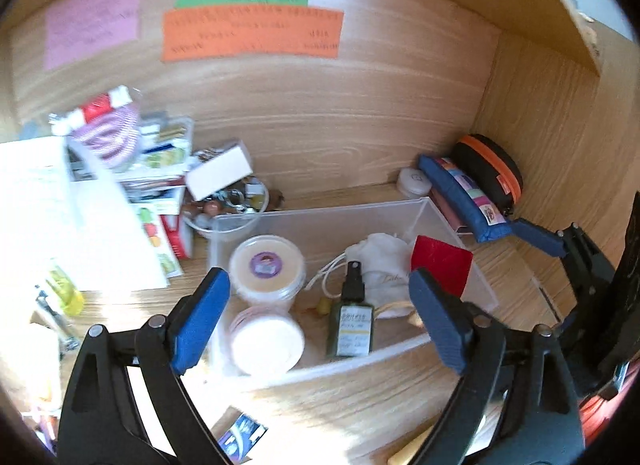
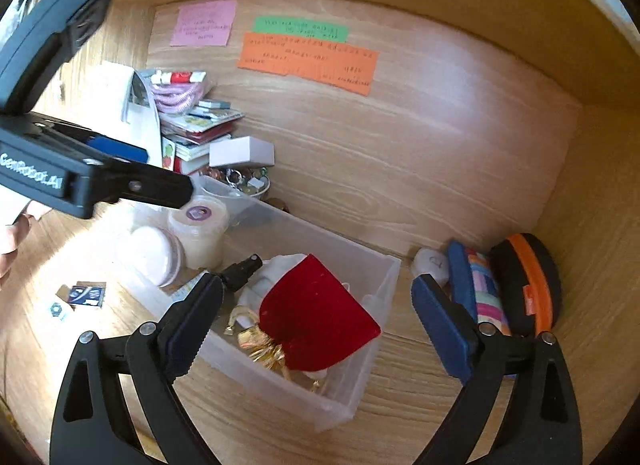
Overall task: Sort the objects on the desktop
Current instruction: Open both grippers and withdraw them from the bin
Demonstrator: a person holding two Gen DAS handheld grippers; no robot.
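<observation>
A clear plastic bin sits on the wooden desk. In it lie two round white tubs, a dark green spray bottle, a white drawstring pouch and a red velvet pouch with a gold tie. My left gripper is open and empty above the bin's near side. My right gripper is open and empty above the red pouch. The left gripper's body also shows in the right wrist view.
Left of the bin are a pile of booklets and packets, a white box on a bowl of small items, and white paper. Right of it are a blue striped case and a black-orange case. Coloured notes hang on the back wall.
</observation>
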